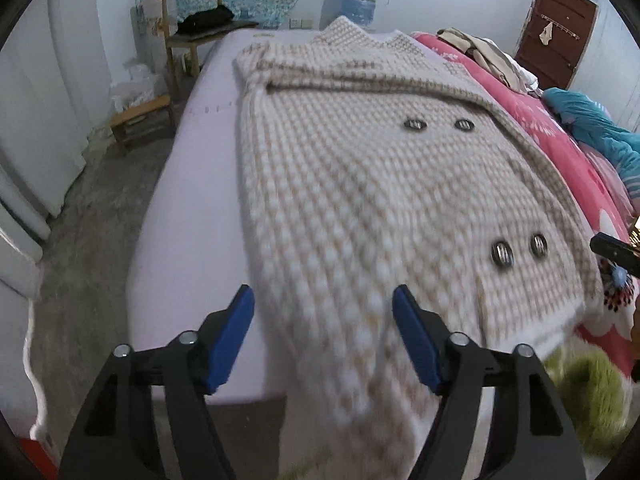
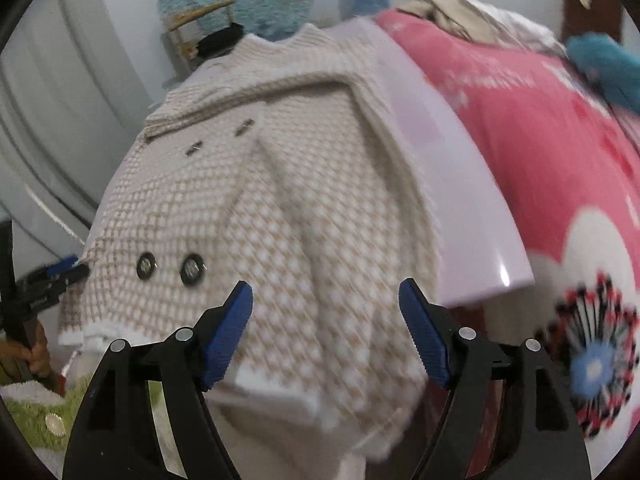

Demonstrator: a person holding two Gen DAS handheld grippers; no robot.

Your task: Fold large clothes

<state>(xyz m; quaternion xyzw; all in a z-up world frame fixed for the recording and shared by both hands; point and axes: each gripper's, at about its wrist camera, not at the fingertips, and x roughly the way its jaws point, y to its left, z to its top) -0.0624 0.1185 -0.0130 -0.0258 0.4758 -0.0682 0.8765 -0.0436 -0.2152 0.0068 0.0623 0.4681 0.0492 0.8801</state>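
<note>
A large knitted coat [image 1: 360, 184] in a beige and white check, with pairs of dark buttons [image 1: 520, 250], lies flat on a lavender surface [image 1: 192, 208]. Its near end droops over the front edge. My left gripper [image 1: 324, 296] hovers open above that near end; the cloth shows between the blue pads [image 1: 232, 336], which do not press on it. In the right wrist view the coat [image 2: 280, 200] fills the middle, and my right gripper [image 2: 326, 286] stands open over its white-trimmed hem. The left gripper [image 2: 60, 274] shows at that view's left edge.
A pink flowered quilt [image 2: 540, 140] with piled clothes and a teal blanket [image 1: 588, 124] lies right of the lavender surface. A wooden chair [image 1: 188, 28], a low stool [image 1: 140, 120] and a water bottle [image 1: 362, 0] stand beyond. Green fluffy cloth [image 1: 588, 392] lies at the near right.
</note>
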